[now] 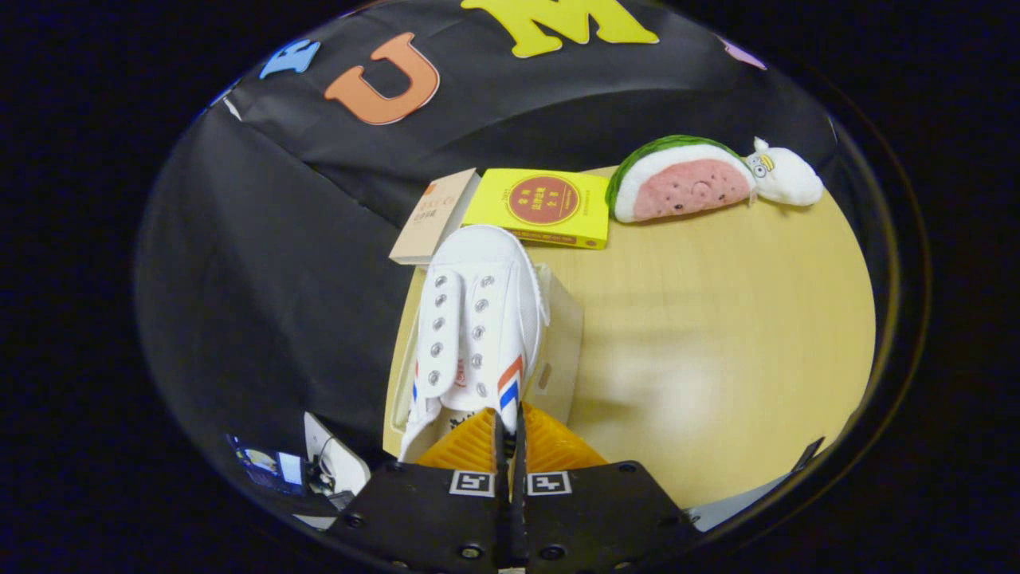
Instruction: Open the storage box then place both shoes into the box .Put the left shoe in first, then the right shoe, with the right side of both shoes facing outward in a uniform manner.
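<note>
My gripper (pixel 510 422) is shut on the heel edge of a white canvas shoe (pixel 474 319) with metal eyelets and red and blue stripes on its side. The shoe points away from me, toe toward the books, and hangs over a pale cardboard storage box (pixel 562 351) that stands at the left edge of the round wooden table (pixel 717 335). The shoe hides most of the box; the box's right wall with a handle slot shows beside the shoe. I cannot tell whether the shoe rests inside the box or is still above it.
Beyond the shoe lie a tan book (pixel 434 215) and a yellow book (pixel 542 207). A watermelon-slice plush (pixel 681 179) and a small white plush (pixel 785 177) sit at the table's far side. Bare tabletop spreads to the right of the box.
</note>
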